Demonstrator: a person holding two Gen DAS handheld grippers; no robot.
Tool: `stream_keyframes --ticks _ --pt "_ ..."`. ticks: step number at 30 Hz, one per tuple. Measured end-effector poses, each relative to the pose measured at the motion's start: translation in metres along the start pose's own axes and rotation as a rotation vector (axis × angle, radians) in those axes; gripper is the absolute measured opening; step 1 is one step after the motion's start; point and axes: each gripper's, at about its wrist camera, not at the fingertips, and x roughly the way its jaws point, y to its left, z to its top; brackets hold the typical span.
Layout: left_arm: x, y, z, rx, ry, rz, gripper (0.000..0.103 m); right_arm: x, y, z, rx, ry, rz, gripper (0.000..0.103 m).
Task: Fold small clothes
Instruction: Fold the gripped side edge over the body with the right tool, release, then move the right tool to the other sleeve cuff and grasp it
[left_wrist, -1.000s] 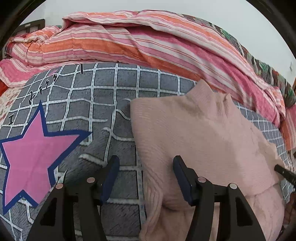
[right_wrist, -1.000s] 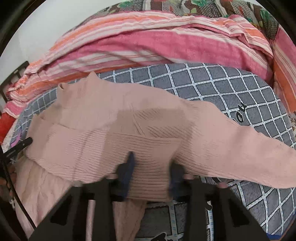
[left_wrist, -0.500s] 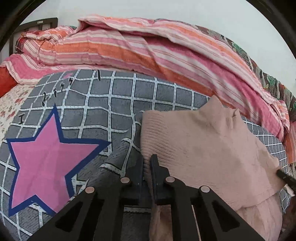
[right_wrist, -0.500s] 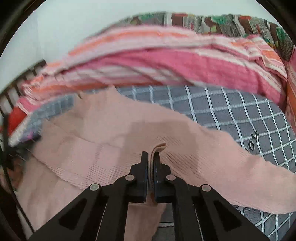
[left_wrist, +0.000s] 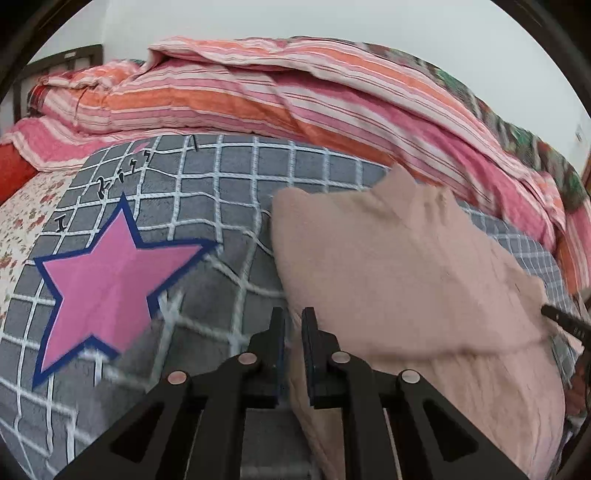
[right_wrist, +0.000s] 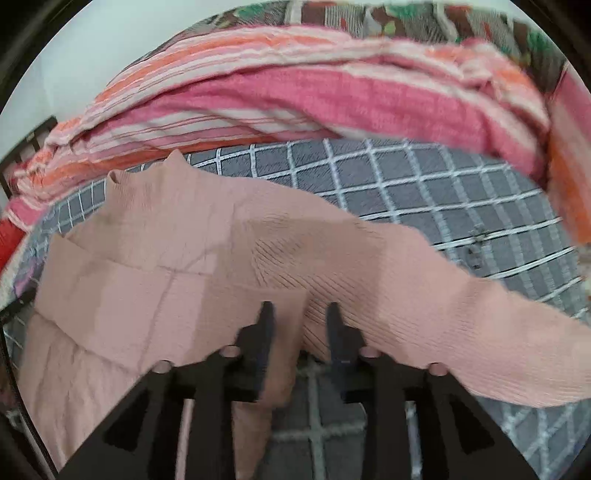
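Note:
A pale pink knit sweater (left_wrist: 399, 266) lies on a grey checked blanket (left_wrist: 236, 199), its left sleeve folded over the body. My left gripper (left_wrist: 293, 321) is at the sweater's left edge with its jaws nearly closed on a thin fold of the knit. In the right wrist view the sweater (right_wrist: 177, 236) spreads across the blanket (right_wrist: 424, 192), its right sleeve (right_wrist: 480, 325) stretched out to the right. My right gripper (right_wrist: 299, 314) has its jaws apart, with the sweater's hem lying between them.
A rolled pink and orange striped quilt (left_wrist: 258, 96) runs along the back of the bed. A pink star (left_wrist: 107, 280) is printed on the blanket at the left. A floral sheet (left_wrist: 22, 221) shows at the far left edge.
Both grippers closed on the sweater half a second ago. Now the right jaws have come apart again, and the left jaws have a slightly wider gap and have lifted.

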Motion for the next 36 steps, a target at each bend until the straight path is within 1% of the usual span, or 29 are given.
stream_keyframes --ticks 1,3,4,6,8,11,13,15,16,19,21,24,27,31,33,36 --pt "-0.003 -0.004 -0.006 0.008 0.014 -0.015 0.017 -0.006 -0.001 -0.003 -0.004 -0.006 0.002 0.048" --pt "-0.008 -0.009 -0.015 0.037 0.02 0.002 0.03 -0.022 -0.004 -0.015 -0.007 -0.026 0.007 0.049" --pt "-0.012 -0.012 -0.023 0.046 0.015 0.011 0.032 -0.027 -0.005 -0.019 -0.004 -0.032 0.003 0.049" --pt "-0.019 -0.012 -0.033 0.038 0.004 0.004 0.038 -0.04 -0.009 -0.03 0.01 -0.038 -0.048 0.05" --pt "-0.024 -0.012 -0.042 0.026 -0.006 0.015 0.043 -0.049 -0.011 -0.039 0.008 -0.043 -0.07 0.05" --pt "-0.029 -0.015 -0.054 0.061 -0.036 0.047 0.043 -0.064 -0.023 -0.054 0.026 -0.072 -0.094 0.05" --pt "-0.031 -0.016 -0.061 0.081 -0.06 0.065 0.047 -0.076 -0.036 -0.063 0.056 -0.095 -0.102 0.05" --pt "-0.032 -0.016 -0.068 0.088 -0.083 0.068 0.051 -0.087 -0.053 -0.07 0.085 -0.105 -0.108 0.05" --pt "-0.032 -0.015 -0.067 0.082 -0.083 0.058 0.052 -0.092 -0.062 -0.073 0.098 -0.111 -0.118 0.05" --pt "-0.029 -0.01 -0.065 0.056 -0.073 0.038 0.055 -0.105 -0.091 -0.083 0.111 -0.127 -0.192 0.05" --pt "-0.027 -0.012 -0.064 0.065 -0.067 0.044 0.058 -0.11 -0.116 -0.091 0.138 -0.131 -0.231 0.05" --pt "-0.024 -0.016 -0.064 0.083 -0.059 0.062 0.062 -0.11 -0.152 -0.101 0.204 -0.116 -0.238 0.05" --pt "-0.024 -0.018 -0.065 0.089 -0.058 0.072 0.063 -0.105 -0.182 -0.109 0.26 -0.106 -0.245 0.05" --pt "-0.023 -0.02 -0.064 0.096 -0.061 0.094 0.068 -0.093 -0.205 -0.115 0.293 -0.092 -0.242 0.051" --pt "-0.022 -0.021 -0.064 0.101 -0.058 0.103 0.069 -0.082 -0.218 -0.117 0.322 -0.08 -0.221 0.052" --pt "-0.022 -0.02 -0.064 0.098 -0.059 0.101 0.069 -0.074 -0.232 -0.117 0.358 -0.09 -0.209 0.061"
